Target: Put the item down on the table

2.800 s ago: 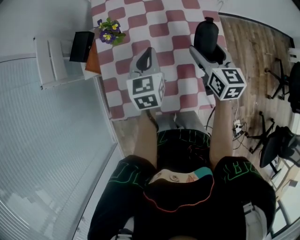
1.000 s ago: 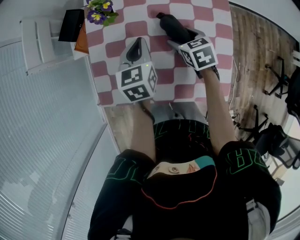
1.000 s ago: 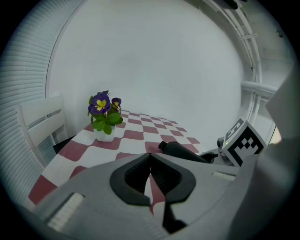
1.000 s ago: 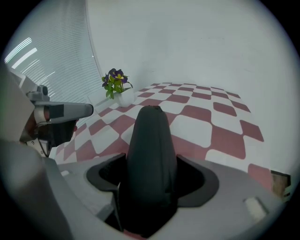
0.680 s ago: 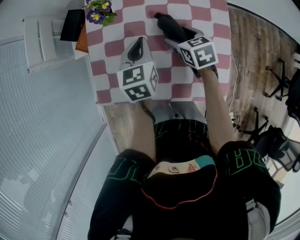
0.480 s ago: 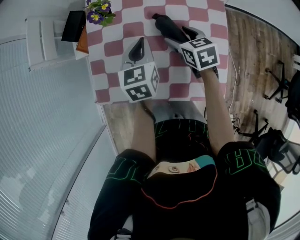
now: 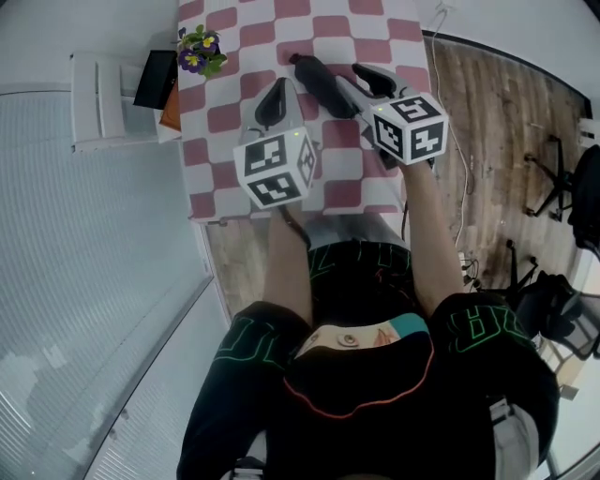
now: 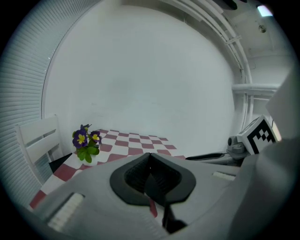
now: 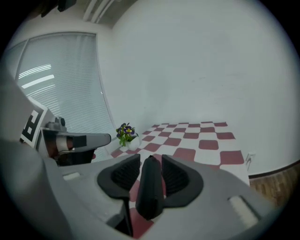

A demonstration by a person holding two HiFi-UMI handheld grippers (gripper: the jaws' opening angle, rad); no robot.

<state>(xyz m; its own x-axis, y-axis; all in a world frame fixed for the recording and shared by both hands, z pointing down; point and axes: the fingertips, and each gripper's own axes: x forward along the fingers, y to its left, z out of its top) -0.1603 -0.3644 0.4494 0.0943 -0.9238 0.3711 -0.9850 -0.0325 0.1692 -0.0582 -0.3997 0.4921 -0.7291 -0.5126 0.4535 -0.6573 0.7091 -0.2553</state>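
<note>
Change over the last second: the black, smooth bottle-shaped item [image 7: 319,82] went from being carried tilted in the right gripper [image 7: 358,79] to lying on its side on the red-and-white checkered table [image 7: 375,28], narrow end pointing away from the person. The right gripper has let go and shifted a bit to the person's right. Its jaws are closing now. Its own view shows a slim dark shape between the pads with a gap on each side, probably the item's near end, and nothing presses on it. Left gripper [image 7: 276,98] same as before: clenched, empty, hovering over the table's near part. Judgement — placement looks done; only backing the right gripper clear remains. The item is round-bodied and may roll if nudged.
</note>
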